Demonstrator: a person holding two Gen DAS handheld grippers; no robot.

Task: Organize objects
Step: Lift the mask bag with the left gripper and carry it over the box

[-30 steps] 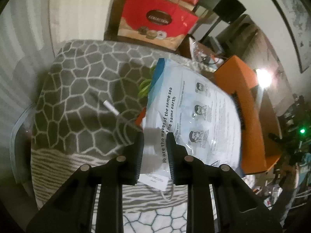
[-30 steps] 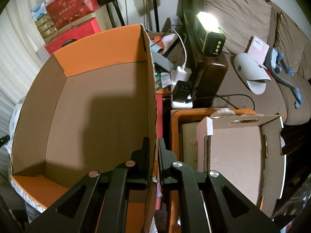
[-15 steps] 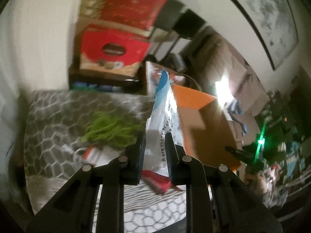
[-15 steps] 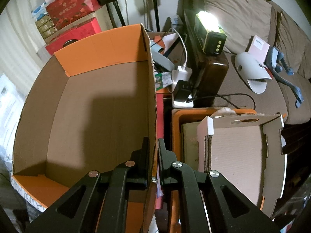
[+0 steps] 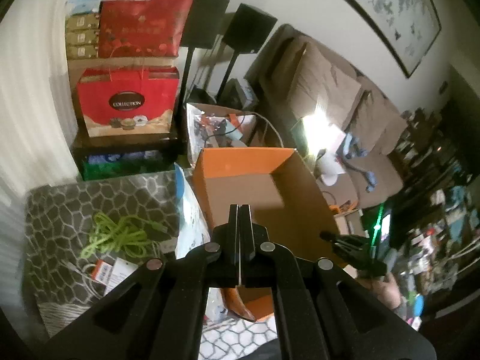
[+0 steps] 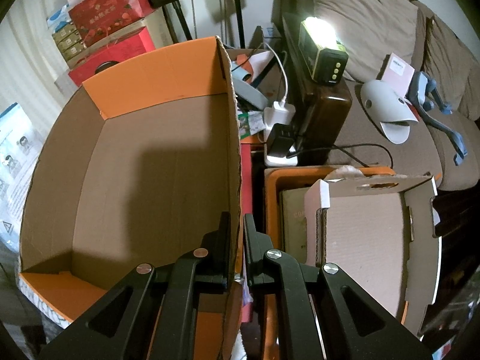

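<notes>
L wrist view: left claw point(image 5: 240, 210) sits center frame, jaws pressed flat together w/ nothing between them. Beyond the tips is the orange cardboard box point(image 5: 255, 186), open top, brown inside, no contents visible. Left of the box, a white plastic packet point(image 5: 192, 219) w/ blue top edge stands along the box's outer wall, on a grey patterned cloth point(image 5: 75, 210). Lower left on that cloth: tangled green cord point(image 5: 117, 237), plus a small orange-and-white card point(image 5: 103, 271) just below it. Upper left: red gift bag point(image 5: 126, 105) marked COLLECTION. Right of center, the right claw point(image 5: 348, 247) shows as a dark shape at the box's right wall; can't tell its jaws from here.

R wrist view: fills that in. Right claw point(image 6: 237, 240), bottom center, is clamped on the box's point(image 6: 150, 156) right wall, one finger inside, one outside. Only this view shows what's right of the box: a second orange bin point(image 6: 270, 198) w/ a cardboard flap point(image 6: 366, 231) over it, a lit lamp point(image 6: 324, 51) upper center, sofa point(image 6: 375, 21) upper right. The packet point(image 6: 15, 150) peeks in at the far left edge. The cord and cloth are seen in the L view only.
</notes>
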